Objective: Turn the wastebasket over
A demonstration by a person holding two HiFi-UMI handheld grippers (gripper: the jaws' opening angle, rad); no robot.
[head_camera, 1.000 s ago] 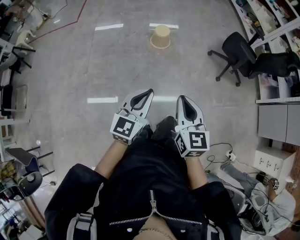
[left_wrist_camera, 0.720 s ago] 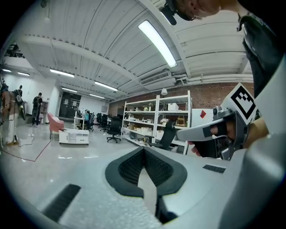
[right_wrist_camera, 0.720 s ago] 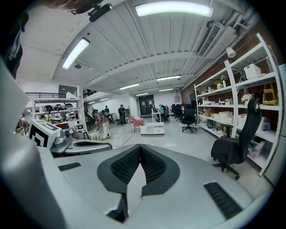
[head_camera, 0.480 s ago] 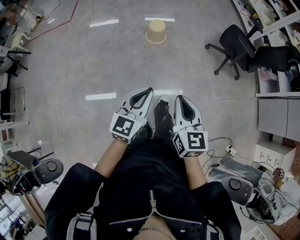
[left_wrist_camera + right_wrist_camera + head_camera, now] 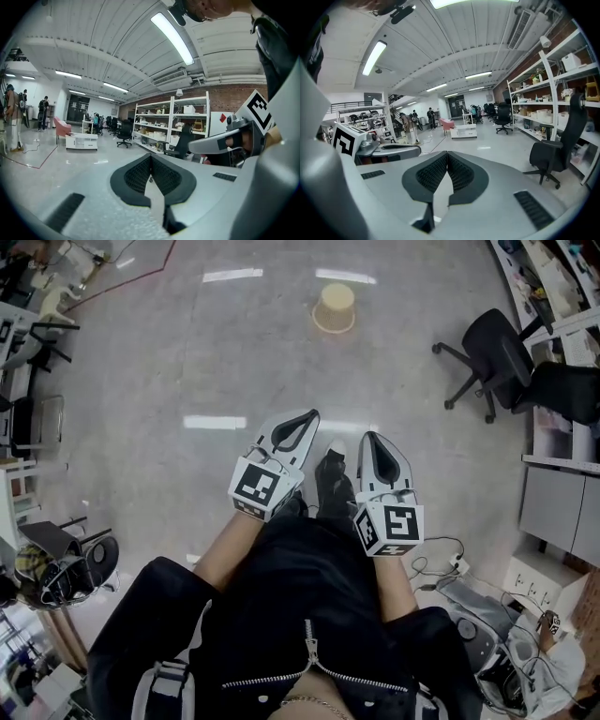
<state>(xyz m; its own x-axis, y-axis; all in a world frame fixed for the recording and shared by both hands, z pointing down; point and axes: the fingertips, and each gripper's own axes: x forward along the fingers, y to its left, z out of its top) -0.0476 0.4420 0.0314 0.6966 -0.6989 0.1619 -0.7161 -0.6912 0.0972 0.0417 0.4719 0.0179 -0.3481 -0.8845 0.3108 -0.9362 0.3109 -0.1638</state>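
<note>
A tan wastebasket [image 5: 335,309] stands upside down on the grey floor, far ahead in the head view, its wide rim on the floor. My left gripper [image 5: 309,415] and right gripper [image 5: 368,437] are held side by side close to my body, both well short of the basket. Each has its jaws shut with nothing between them. In the left gripper view the left gripper [image 5: 150,156] points out across the room, and the right gripper [image 5: 446,154] does the same in its own view. Neither gripper view shows the basket.
A black office chair [image 5: 492,357] stands at the right of the floor, also black office chair [image 5: 555,150]. Shelving [image 5: 166,124] lines the right wall. Desks and chairs [image 5: 37,334] crowd the left edge. Cables and a power strip [image 5: 457,563] lie at the lower right. People [image 5: 405,124] stand far off.
The view has shifted as I walk: the basket and office chair slid slightly right in the head view, and both grippers travelled forward with me, still shut.
</note>
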